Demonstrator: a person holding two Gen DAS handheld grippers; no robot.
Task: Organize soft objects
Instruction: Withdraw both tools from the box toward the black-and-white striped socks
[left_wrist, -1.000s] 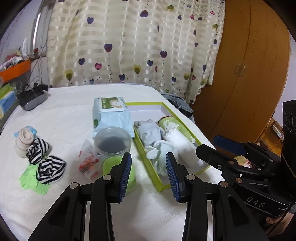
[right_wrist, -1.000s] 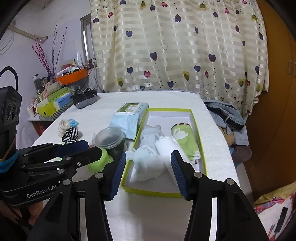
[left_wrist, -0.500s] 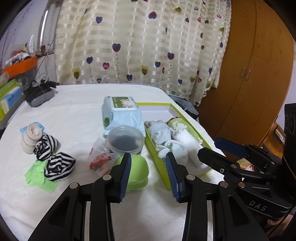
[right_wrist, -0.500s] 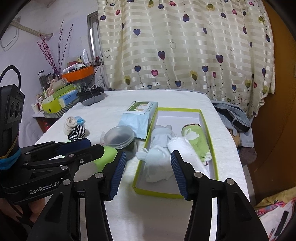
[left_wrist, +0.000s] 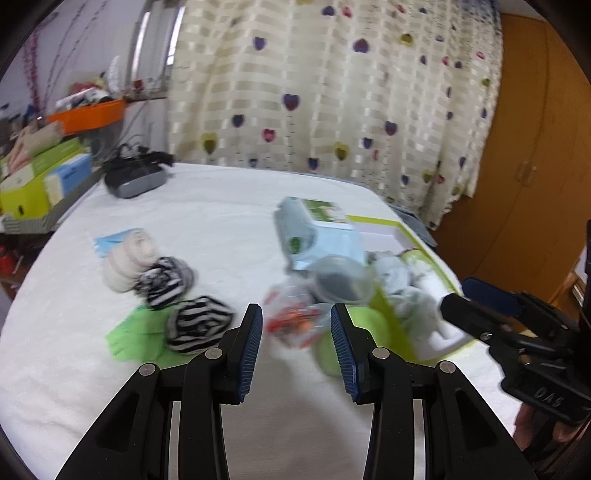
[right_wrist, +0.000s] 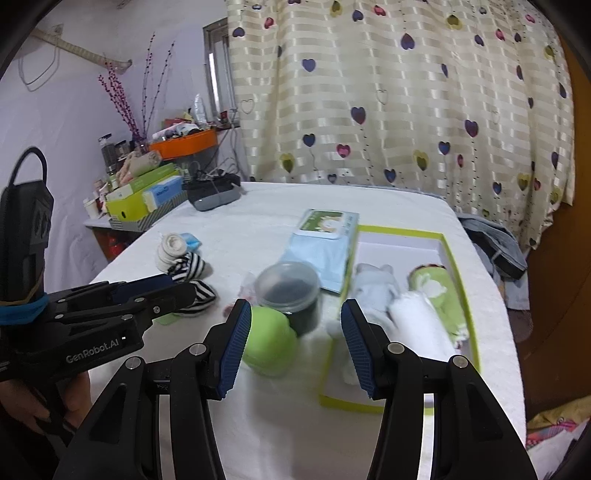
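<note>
At far left, rolled cream socks (left_wrist: 127, 262), two black-and-white striped sock balls (left_wrist: 201, 323) and a flat green cloth (left_wrist: 135, 332) lie loose on the white bedspread (left_wrist: 221, 229) — left to sort. My left gripper (left_wrist: 295, 345) hangs empty, jaws apart; my right gripper (right_wrist: 295, 349) likewise. Rightward, the green-rimmed cardboard box (right_wrist: 460, 251) already holds several rolled soft pieces.

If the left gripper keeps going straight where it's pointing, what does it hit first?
Probably the clear bag with orange contents, which sits right between the open left gripper fingers' line. The green round container lies just right of that line. The blur leaves depth uncertain.
</note>
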